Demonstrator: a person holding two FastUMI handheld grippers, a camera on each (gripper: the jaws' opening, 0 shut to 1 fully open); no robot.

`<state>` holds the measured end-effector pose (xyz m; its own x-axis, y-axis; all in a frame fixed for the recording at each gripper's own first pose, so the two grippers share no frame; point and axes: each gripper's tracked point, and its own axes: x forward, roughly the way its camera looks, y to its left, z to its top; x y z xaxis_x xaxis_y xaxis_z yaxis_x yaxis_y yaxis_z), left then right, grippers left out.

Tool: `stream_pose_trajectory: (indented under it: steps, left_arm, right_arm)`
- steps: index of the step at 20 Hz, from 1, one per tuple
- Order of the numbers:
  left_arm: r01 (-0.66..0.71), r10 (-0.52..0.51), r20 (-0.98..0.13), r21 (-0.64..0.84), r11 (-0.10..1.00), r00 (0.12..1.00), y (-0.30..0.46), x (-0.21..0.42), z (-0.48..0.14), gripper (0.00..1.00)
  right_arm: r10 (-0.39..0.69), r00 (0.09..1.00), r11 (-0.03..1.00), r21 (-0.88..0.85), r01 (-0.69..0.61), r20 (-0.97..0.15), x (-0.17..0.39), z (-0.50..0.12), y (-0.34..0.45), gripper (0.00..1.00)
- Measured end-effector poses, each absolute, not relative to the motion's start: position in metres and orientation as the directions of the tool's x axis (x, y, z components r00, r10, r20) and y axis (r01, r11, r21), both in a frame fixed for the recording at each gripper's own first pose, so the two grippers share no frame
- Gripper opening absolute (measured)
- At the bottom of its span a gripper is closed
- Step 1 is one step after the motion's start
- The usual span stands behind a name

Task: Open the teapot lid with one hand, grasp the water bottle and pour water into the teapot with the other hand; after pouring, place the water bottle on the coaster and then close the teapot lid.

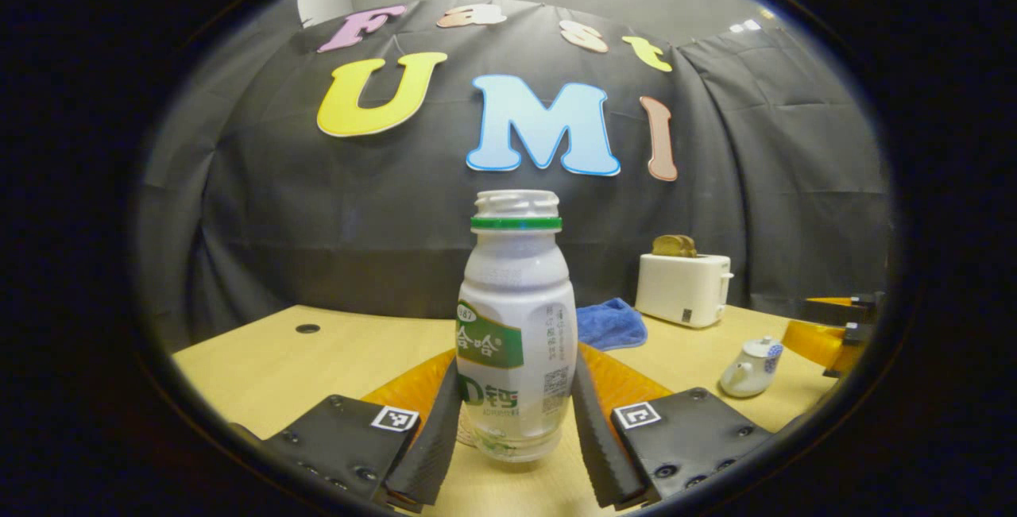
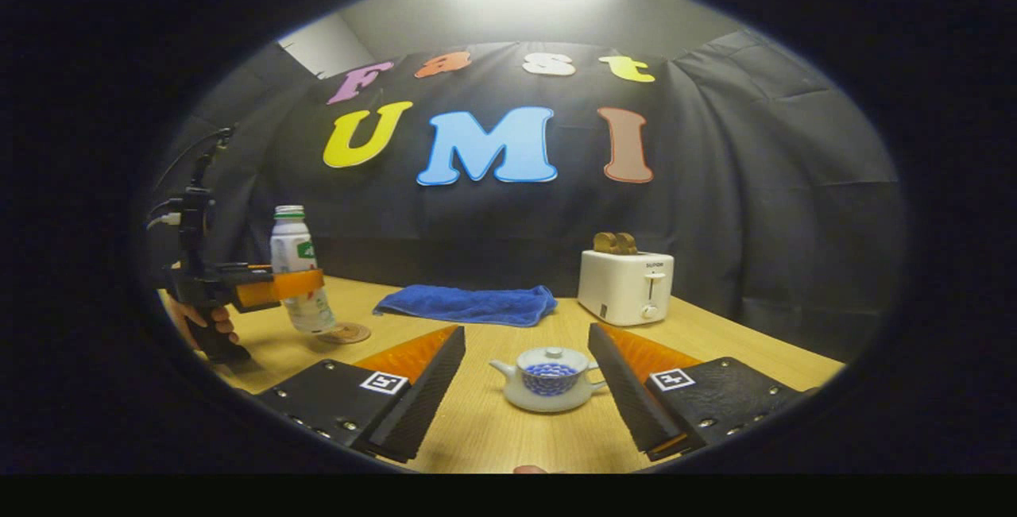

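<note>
Left hand-held gripper [image 1: 515, 430] clamps water bottle [image 1: 516, 326]; right hand-held gripper [image 2: 528, 390] open around teapot [image 2: 548, 378]; coaster [image 2: 344, 333] under bottle.

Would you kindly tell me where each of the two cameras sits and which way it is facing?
Left gripper view: rides on the left tongs, looking along its fingers at the water bottle between them; teapot and the other tongs at far right.
Right gripper view: rides on the right tongs, looking along open fingers at the teapot on the table; a hand holds the left tongs at far left.
Shared: bottle, teapot, blue towel, toaster.
</note>
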<state>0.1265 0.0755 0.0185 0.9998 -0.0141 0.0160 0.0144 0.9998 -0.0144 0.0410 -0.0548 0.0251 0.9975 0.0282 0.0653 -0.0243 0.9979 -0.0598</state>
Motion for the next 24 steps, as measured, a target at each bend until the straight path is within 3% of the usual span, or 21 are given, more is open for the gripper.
stream_pose_trajectory:
  steps: [2,3,4,6,8,11,15,16,18,19,21,22,24]
  left_arm:
    - [0.007,-0.007,0.011,-0.011,1.0,1.0,0.078,0.136,0.015,0.71]
    - [0.012,-0.012,-0.006,-0.017,1.0,1.0,0.077,0.142,0.008,0.74]
    - [0.011,-0.011,-0.023,-0.017,1.0,1.0,0.079,0.148,0.002,0.71]
    - [-0.011,0.01,-0.043,-0.005,1.0,0.999,0.09,0.159,-0.007,0.81]
    - [-0.01,0.009,-0.048,-0.015,1.0,0.999,0.095,0.168,-0.007,0.81]
    - [0.011,-0.011,-0.082,-0.004,1.0,0.997,0.097,0.195,-0.017,0.67]
    - [0.007,-0.007,-0.092,0.0,1.0,0.996,0.1,0.196,-0.022,0.74]
    - [0.006,-0.006,-0.096,-0.005,1.0,0.995,0.108,0.195,-0.02,0.82]
    - [0.009,-0.01,-0.102,-0.008,1.0,0.995,0.106,0.194,-0.021,0.81]
    - [0.011,-0.011,-0.101,-0.007,1.0,0.995,0.107,0.194,-0.02,0.68]
    - [0.005,-0.007,-0.1,-0.011,1.0,0.995,0.106,0.195,-0.022,0.7]
    - [-0.002,0.001,-0.101,-0.008,1.0,0.995,0.106,0.195,-0.024,0.87]
    - [-0.025,0.024,-0.088,-0.008,1.0,0.996,0.11,0.19,-0.022,0.92]
  right_arm:
    - [0.059,0.997,0.995,-0.08,-0.054,0.053,0.041,0.019,-0.046,0.95]
    - [0.067,0.997,0.994,-0.084,-0.063,0.038,0.042,0.015,-0.045,0.95]
    - [0.079,0.996,0.994,-0.081,-0.077,0.027,0.042,0.013,-0.042,0.95]
    - [0.09,0.995,0.994,-0.064,-0.087,0.033,0.04,0.016,-0.042,0.95]
    - [0.087,0.995,0.995,-0.054,-0.084,0.047,0.04,0.02,-0.044,0.95]
    - [0.079,0.996,0.996,-0.049,-0.077,0.034,0.042,0.016,-0.046,0.95]
    - [0.078,0.997,0.996,-0.047,-0.076,0.028,0.044,0.014,-0.046,0.95]
    - [0.08,0.996,0.996,-0.048,-0.078,0.028,0.043,0.014,-0.046,0.95]
    - [0.082,0.996,0.996,-0.047,-0.081,0.026,0.044,0.013,-0.045,0.95]
    - [0.084,0.996,0.995,-0.047,-0.083,0.023,0.044,0.013,-0.045,0.95]
    - [0.089,0.996,0.995,-0.05,-0.088,0.019,0.044,0.012,-0.044,0.95]
    - [0.089,0.996,0.995,-0.052,-0.088,0.019,0.043,0.012,-0.043,0.95]
    - [0.089,0.996,0.995,-0.047,-0.087,0.02,0.043,0.012,-0.044,0.95]
